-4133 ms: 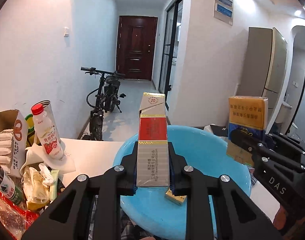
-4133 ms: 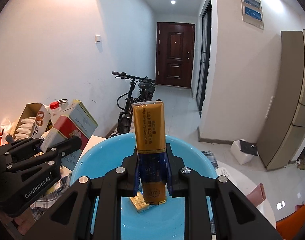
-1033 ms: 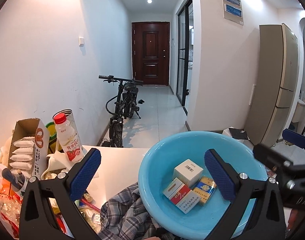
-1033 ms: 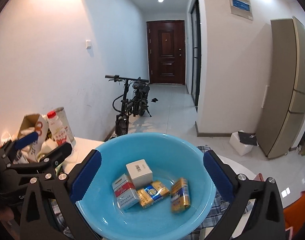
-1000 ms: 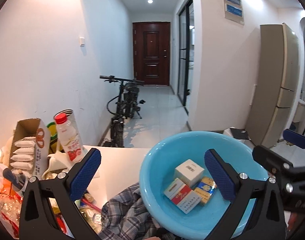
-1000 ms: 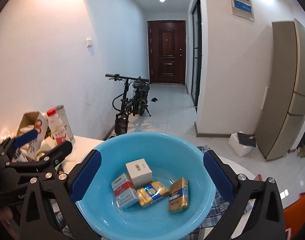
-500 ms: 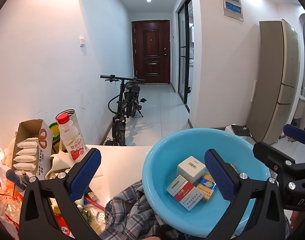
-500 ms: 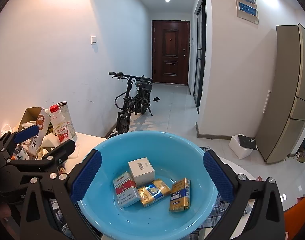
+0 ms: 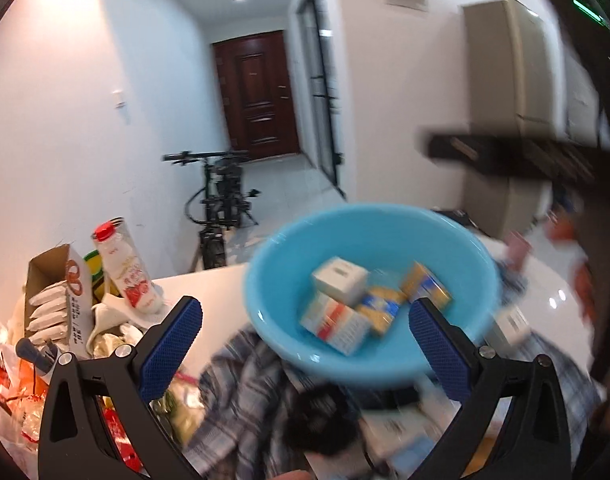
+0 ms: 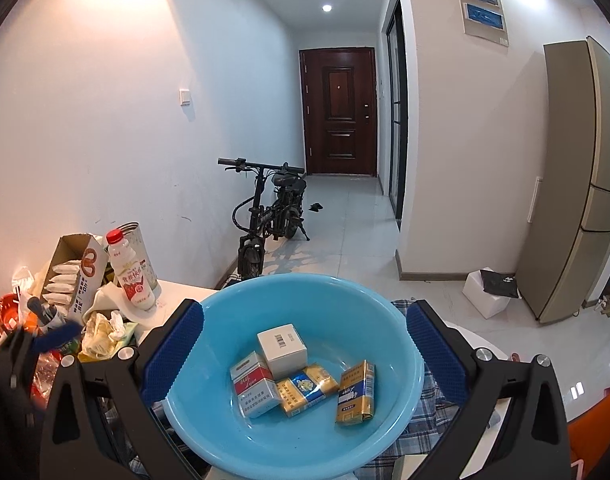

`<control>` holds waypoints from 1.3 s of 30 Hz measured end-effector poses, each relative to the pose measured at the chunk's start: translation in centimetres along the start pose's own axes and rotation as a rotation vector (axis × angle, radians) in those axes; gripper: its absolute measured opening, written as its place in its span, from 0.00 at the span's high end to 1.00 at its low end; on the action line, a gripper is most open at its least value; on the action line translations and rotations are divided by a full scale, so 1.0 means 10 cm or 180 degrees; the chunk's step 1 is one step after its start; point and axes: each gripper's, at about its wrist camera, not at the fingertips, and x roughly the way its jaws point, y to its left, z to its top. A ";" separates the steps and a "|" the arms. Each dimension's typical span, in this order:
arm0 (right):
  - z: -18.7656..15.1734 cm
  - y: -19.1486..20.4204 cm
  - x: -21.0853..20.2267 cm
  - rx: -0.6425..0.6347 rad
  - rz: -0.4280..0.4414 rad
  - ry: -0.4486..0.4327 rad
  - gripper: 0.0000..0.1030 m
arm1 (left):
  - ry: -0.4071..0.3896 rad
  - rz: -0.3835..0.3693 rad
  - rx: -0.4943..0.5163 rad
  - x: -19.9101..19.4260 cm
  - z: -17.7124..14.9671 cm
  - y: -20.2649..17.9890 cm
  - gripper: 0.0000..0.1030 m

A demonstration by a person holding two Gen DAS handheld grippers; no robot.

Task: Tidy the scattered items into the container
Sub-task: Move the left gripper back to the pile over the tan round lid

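Observation:
A light blue basin (image 10: 225, 432) sits on a plaid cloth (image 10: 433, 420) on the white table. In it lie a white box (image 10: 282, 344), a red-and-white pack (image 10: 252, 384), a gold-and-blue pack (image 10: 305, 389) and a gold pack (image 10: 356, 387). My right gripper (image 10: 301, 356) is open and empty, its blue pads either side of the basin. My left gripper (image 9: 305, 348) is open and empty, above the basin's (image 9: 273, 344) near left side. The left wrist view is blurred; the right gripper crosses its upper right as a dark blur (image 9: 517, 156).
At the table's left stand a red-capped drink bottle (image 10: 131, 276), a tin (image 10: 135, 240), an open snack carton (image 10: 75, 276) and crumpled wrappers (image 10: 101, 330). A dark object (image 9: 321, 420) and a white box (image 9: 509, 324) lie on the cloth. A bicycle (image 10: 269, 208) stands by the far wall.
The left gripper has swung up and tilted, so the basin sits further right and the view is blurred. The right gripper has barely moved. Both stay open and empty.

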 end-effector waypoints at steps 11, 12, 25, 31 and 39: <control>0.05 -0.15 -0.21 0.0091 0.0069 -0.0119 0.00 | 0.0501 -0.0734 0.0208 -0.22 -1.21 -0.75 0.00; 0.06 -0.17 -0.23 0.0105 0.0074 -0.0137 0.00 | 0.0576 -0.0749 0.0207 -0.17 -1.28 -0.78 0.00; 0.09 -0.25 -0.32 0.0161 0.0128 -0.0204 0.00 | 0.0941 -0.1078 -0.0073 0.26 -1.60 -0.83 0.00; 0.08 -0.23 -0.32 0.0158 0.0127 -0.0197 0.00 | 0.0858 -0.1075 -0.0015 0.25 -1.62 -0.85 0.00; 0.04 -0.18 -0.31 0.0088 0.0117 -0.0174 0.00 | 0.0769 -0.1280 -0.0081 0.19 -1.63 -0.81 0.00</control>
